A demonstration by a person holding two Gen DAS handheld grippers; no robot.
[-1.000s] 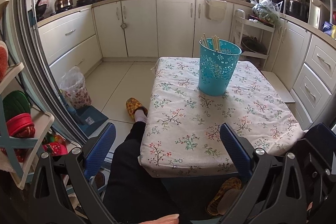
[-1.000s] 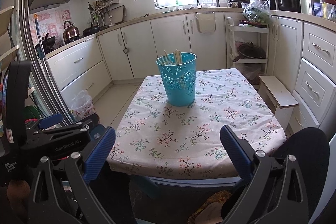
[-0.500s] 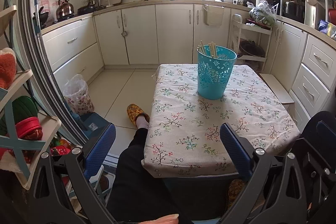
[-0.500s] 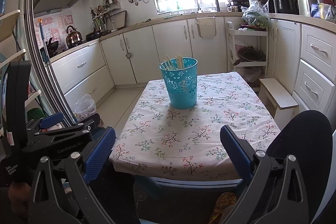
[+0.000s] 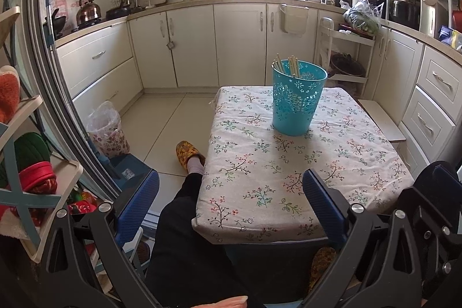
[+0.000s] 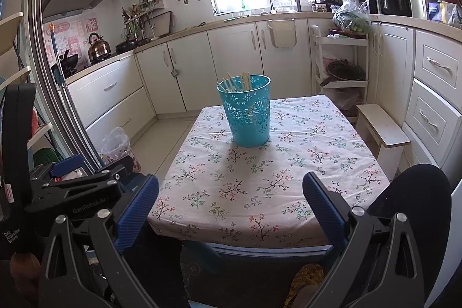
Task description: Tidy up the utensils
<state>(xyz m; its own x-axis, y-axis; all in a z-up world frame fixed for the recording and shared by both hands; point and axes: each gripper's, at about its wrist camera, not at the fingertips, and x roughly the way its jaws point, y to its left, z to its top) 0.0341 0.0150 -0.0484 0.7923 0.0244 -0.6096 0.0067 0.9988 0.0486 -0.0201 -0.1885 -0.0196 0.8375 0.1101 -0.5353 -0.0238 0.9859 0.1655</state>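
A turquoise perforated bucket (image 5: 297, 100) stands upright on a small table with a floral cloth (image 5: 288, 178). Several pale chopsticks (image 5: 286, 67) stick out of it. The bucket (image 6: 248, 114) and chopsticks (image 6: 239, 81) also show in the right wrist view. My left gripper (image 5: 231, 210) is open and empty, held back from the table's near edge. My right gripper (image 6: 231, 210) is open and empty, also short of the near edge. The left gripper's body (image 6: 78, 192) shows at the left of the right wrist view.
White kitchen cabinets (image 5: 202, 45) run along the back and right walls. A white step stool (image 6: 381, 132) stands right of the table. A shelf rack (image 5: 26, 163) is at the left. My leg and slippered foot (image 5: 187, 155) lie left of the table. A bagged bin (image 5: 106, 129) sits on the floor.
Both grippers have pulled back and risen a little from the table, so the bucket looks smaller and farther. Both stay open and empty.
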